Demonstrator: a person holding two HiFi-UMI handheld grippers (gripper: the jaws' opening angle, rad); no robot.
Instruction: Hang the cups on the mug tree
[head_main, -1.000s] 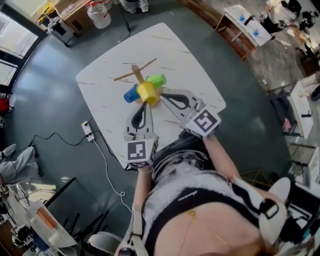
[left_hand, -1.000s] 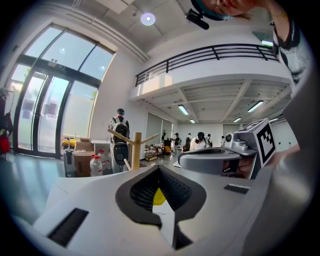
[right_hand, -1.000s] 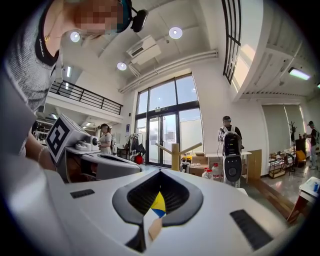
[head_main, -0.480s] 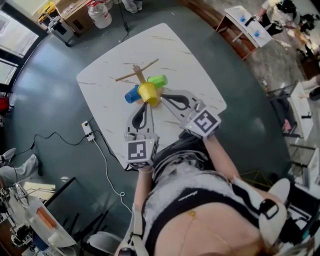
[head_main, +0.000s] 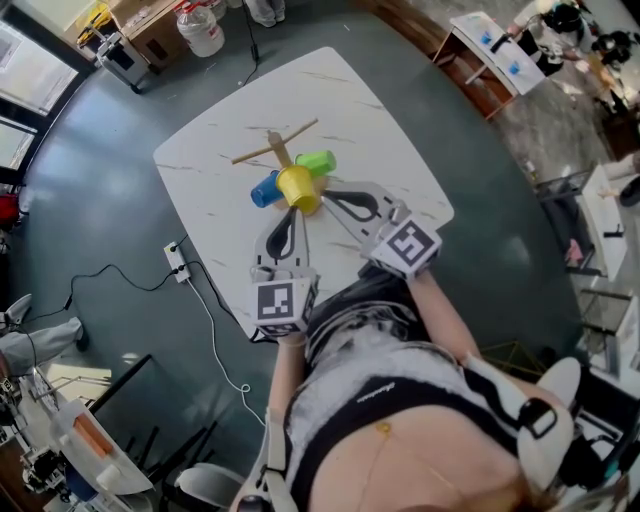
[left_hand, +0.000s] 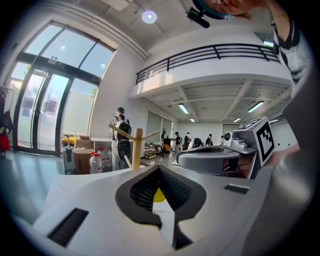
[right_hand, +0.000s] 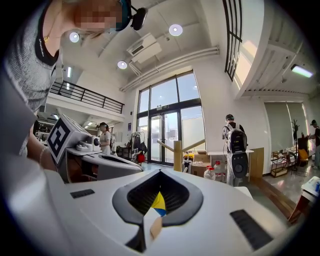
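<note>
A wooden mug tree (head_main: 277, 150) stands mid-table on the white table (head_main: 210, 130). A yellow cup (head_main: 297, 186), a blue cup (head_main: 264, 188) and a green cup (head_main: 316, 161) cluster around its lower part; whether they hang on pegs I cannot tell. My left gripper (head_main: 291, 212) is shut and empty, its tip just short of the yellow cup. My right gripper (head_main: 322, 196) is shut and empty, right of that cup. The left gripper view shows the tree (left_hand: 137, 145) over the shut jaws and yellow (left_hand: 159, 195) behind them. The right gripper view shows the tree (right_hand: 177, 155).
A power strip (head_main: 176, 262) with its cable lies on the floor left of the table. Boxes and water jugs (head_main: 198, 30) stand beyond the far edge, a desk (head_main: 490, 50) at upper right. People stand in the background of both gripper views.
</note>
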